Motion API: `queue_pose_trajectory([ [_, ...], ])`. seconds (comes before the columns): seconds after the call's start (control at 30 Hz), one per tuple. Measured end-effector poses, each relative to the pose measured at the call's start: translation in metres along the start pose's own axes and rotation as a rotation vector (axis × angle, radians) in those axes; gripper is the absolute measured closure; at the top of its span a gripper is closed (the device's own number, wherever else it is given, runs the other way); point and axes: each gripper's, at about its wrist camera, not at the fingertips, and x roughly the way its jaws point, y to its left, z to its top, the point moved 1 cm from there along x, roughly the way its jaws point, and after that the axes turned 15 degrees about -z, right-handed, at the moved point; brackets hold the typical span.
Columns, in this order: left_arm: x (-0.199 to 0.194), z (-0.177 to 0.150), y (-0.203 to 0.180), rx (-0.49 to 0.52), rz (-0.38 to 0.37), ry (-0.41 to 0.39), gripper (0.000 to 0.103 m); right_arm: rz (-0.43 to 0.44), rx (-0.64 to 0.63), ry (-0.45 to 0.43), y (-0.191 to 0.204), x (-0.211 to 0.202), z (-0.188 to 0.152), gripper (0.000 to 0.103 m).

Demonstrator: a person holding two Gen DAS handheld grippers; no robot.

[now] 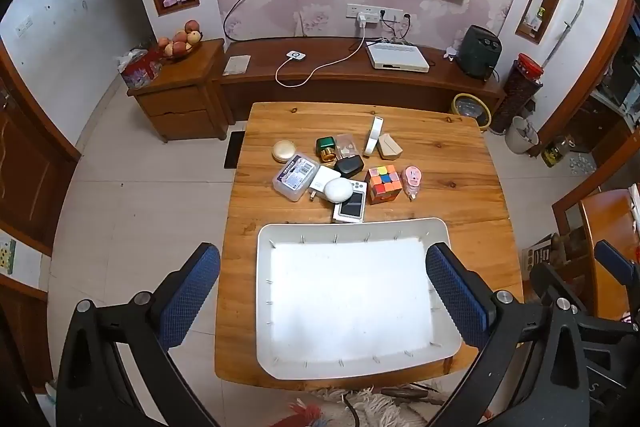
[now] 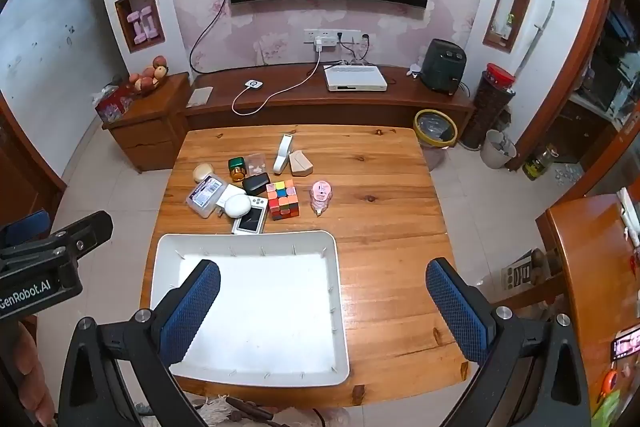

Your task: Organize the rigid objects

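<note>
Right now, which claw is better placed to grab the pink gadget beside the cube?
Probably the right claw: open and empty, with the pink gadget almost centred ahead of it. The left claw hangs over the white tray.

tray (image 1: 352, 227) white | cube (image 1: 384, 183) multicolour | gripper pads (image 1: 192, 291) blue, dimpled

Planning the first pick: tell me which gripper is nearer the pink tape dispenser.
Right. The right gripper hovers open almost directly before the pink tape dispenser; the left gripper, also open, hovers over the white tray, with the dispenser off to its right.
</note>
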Motion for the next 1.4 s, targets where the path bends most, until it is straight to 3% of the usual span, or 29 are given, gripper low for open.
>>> queue_pose_trajectory([
  [1.4,0.006,-0.006,0.002,-0.004,-0.003,0.009,0.001,0.034,-0.03,0.005,0.014,0.005,-0.004,0.0],
])
